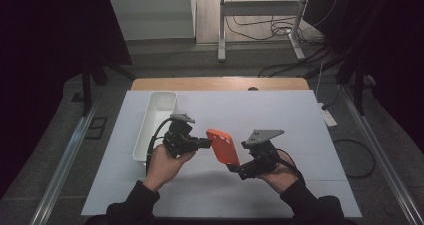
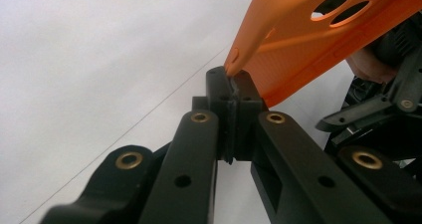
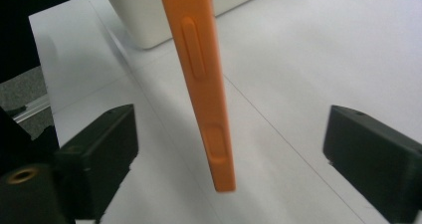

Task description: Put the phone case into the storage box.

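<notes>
While you look down from the high view, your left gripper [image 1: 204, 143] holds an orange phone case [image 1: 223, 146] above the white table [image 1: 280, 115], and your right gripper [image 1: 235, 170] is just beside the case's lower end. A white bin [image 1: 156, 120] stands at the left side of the table.

In the left gripper view, the 2 jaws are pressed together on a corner of the case [image 2: 308, 45].

In the right gripper view, the 2 jaws stand wide apart, and the case [image 3: 201, 79] hangs edge-on between them, touching neither. The bin [image 3: 149, 20] is behind it.
</notes>
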Action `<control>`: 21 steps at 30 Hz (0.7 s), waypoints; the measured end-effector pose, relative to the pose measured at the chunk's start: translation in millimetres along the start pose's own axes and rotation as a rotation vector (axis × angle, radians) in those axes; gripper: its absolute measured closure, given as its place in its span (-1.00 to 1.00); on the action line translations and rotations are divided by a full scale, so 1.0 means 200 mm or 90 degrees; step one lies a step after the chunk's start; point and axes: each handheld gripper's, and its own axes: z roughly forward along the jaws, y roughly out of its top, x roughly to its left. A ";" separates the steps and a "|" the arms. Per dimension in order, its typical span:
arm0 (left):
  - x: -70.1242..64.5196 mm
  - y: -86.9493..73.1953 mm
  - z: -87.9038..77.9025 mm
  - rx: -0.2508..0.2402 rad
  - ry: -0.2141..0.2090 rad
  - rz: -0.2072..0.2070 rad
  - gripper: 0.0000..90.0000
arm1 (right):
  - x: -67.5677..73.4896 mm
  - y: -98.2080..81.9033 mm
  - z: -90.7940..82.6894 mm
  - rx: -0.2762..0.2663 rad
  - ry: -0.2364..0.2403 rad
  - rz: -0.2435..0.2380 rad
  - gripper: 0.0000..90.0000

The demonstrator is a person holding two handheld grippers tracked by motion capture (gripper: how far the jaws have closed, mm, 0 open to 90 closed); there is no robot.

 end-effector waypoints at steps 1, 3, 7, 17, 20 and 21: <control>0.00 0.00 0.00 0.000 0.001 0.000 0.98 | 0.00 -0.01 0.00 0.001 -0.002 0.001 -0.91; 0.01 0.00 -0.01 0.004 0.004 0.004 0.98 | -0.01 -0.01 -0.01 0.002 -0.005 0.005 -0.97; 0.01 0.00 -0.02 0.000 0.015 0.008 0.98 | -0.02 -0.02 -0.02 0.002 -0.011 0.006 -1.00; 0.05 0.01 -0.05 0.007 0.031 0.010 0.98 | -0.02 -0.05 -0.05 0.017 -0.022 -0.006 -1.00; 0.07 0.01 -0.05 0.013 0.041 0.015 0.98 | -0.02 -0.07 -0.07 0.021 -0.029 -0.009 -1.00; 0.07 0.01 -0.06 0.014 0.044 0.013 0.98 | -0.02 -0.07 -0.08 0.022 -0.034 -0.008 -1.00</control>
